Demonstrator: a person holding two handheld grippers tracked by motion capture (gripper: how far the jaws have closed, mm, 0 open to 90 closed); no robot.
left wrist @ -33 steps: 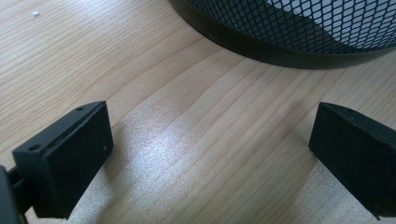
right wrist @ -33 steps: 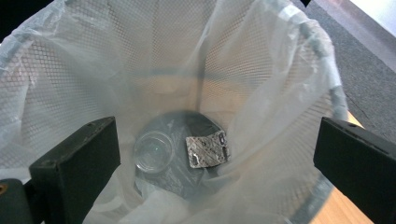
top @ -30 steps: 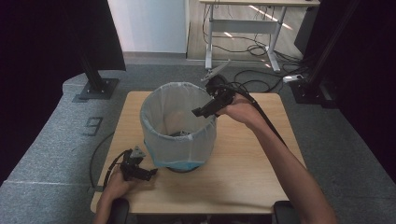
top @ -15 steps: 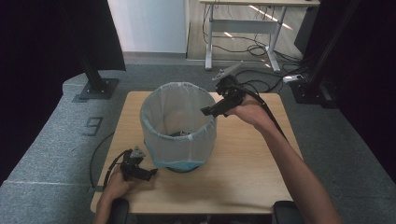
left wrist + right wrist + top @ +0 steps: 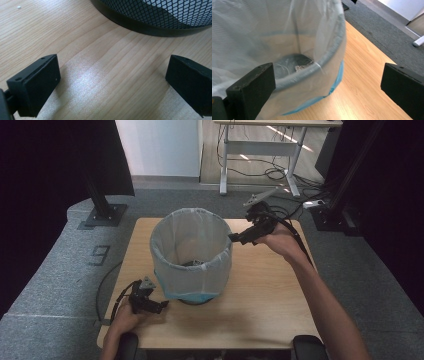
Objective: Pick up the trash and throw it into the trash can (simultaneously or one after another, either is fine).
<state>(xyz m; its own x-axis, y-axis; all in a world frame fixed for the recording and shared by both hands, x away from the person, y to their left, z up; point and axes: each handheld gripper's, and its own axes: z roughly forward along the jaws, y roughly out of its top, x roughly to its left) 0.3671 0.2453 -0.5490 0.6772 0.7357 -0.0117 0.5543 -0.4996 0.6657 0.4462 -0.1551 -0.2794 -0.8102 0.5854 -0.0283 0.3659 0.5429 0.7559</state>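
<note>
Bin (image 5: 191,255) between both tongs, right tongs (image 5: 234,238) beside rim (jaws apart)

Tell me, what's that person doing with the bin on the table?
A person holds a hand-held gripper in each hand at a wooden table. A mesh waste bin lined with a thin plastic bag stands on it, with something small lying at the bottom. The right hand-held gripper is up beside the bin's rim, jaws open and holding nothing. The left hand-held gripper rests low on the table next to the bin's base, also open and empty.
</note>
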